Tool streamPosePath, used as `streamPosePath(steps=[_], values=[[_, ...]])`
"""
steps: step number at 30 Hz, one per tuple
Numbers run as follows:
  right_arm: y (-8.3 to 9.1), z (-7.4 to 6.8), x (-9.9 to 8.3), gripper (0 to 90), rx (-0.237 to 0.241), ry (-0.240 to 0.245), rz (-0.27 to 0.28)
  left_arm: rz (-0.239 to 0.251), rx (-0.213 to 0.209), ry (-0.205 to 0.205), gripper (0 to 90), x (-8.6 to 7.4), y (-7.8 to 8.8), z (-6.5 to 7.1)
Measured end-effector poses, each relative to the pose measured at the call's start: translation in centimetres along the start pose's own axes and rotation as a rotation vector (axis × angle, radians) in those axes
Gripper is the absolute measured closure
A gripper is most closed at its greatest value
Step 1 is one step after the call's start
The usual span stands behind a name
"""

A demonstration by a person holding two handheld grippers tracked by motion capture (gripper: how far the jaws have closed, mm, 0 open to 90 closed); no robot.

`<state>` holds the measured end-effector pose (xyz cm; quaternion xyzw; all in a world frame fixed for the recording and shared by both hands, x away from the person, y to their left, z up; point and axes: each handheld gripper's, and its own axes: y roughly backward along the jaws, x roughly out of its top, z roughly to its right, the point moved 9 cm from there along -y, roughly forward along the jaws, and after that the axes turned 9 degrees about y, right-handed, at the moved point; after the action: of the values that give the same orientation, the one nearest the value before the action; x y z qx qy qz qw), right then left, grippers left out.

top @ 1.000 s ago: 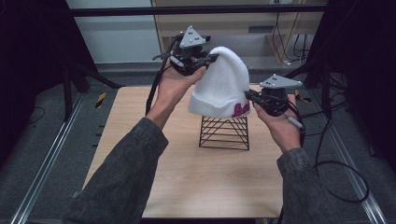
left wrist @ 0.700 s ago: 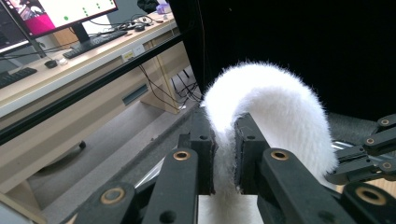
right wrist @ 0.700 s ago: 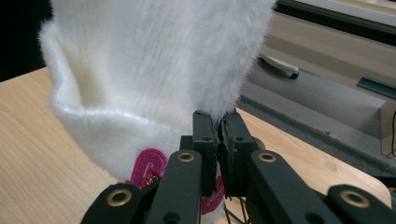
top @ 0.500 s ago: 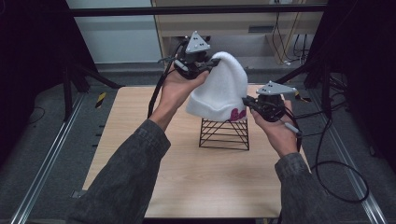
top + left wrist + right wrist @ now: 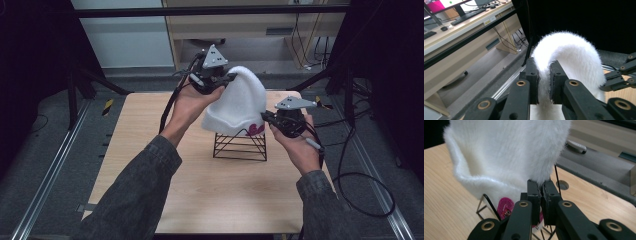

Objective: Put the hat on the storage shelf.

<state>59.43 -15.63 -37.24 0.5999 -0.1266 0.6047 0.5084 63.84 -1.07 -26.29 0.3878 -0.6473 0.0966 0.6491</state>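
A fluffy white hat (image 5: 235, 107) with a pink patch (image 5: 256, 129) at its rim hangs over a black wire stand (image 5: 240, 146) on the wooden table (image 5: 150, 150). My left gripper (image 5: 229, 77) is shut on the hat's top, the white fabric (image 5: 564, 57) pinched between its jaws. My right gripper (image 5: 265, 118) is shut on the hat's lower rim (image 5: 506, 152) at the right, just above the stand's wires (image 5: 486, 200). The pink patch (image 5: 505, 208) hangs under the rim beside the right jaws.
The stand sits at the table's far right part. A desk with a keyboard (image 5: 469, 16) and monitor stands behind the table. Cables (image 5: 350, 165) trail off the right edge. Metal rails (image 5: 45, 170) run along both sides.
Both grippers have lowered the hat a little onto the stand; the right gripper moved down and toward the stand with the rim, and the left stayed on the hat's top.
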Motion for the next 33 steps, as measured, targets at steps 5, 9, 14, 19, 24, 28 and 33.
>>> streamPosePath(steps=[5, 9, 14, 19, 24, 28, 33], values=[[-0.2, 0.1, -0.9, 86.1, 0.003, -0.003, -0.018, -0.012, -0.021, 0.010, 80.0, -0.9, -0.4, 0.3], [-0.2, 0.1, -1.4, 86.3, 0.004, -0.001, -0.030, -0.018, -0.028, 0.011, 80.1, -1.3, -0.6, 0.5], [-0.2, 0.1, -2.1, 86.4, 0.003, -0.010, -0.044, -0.026, -0.037, 0.012, 80.0, -1.8, -1.0, 1.0], [-0.1, 0.4, -3.0, 86.6, 0.000, -0.023, -0.054, -0.033, -0.051, 0.015, 80.0, -2.1, -1.3, 1.4], [0.1, 0.5, -3.4, 86.7, -0.003, -0.022, -0.057, -0.036, -0.060, 0.008, 80.0, -2.3, -1.5, 1.9], [0.2, 0.5, -3.8, 86.7, -0.004, -0.021, -0.065, -0.045, -0.068, 0.003, 79.9, -2.7, -1.7, 2.1], [-0.1, 0.3, -4.7, 86.7, 0.001, -0.016, -0.084, -0.061, -0.076, 0.003, 79.9, -3.5, -2.1, 2.3]])
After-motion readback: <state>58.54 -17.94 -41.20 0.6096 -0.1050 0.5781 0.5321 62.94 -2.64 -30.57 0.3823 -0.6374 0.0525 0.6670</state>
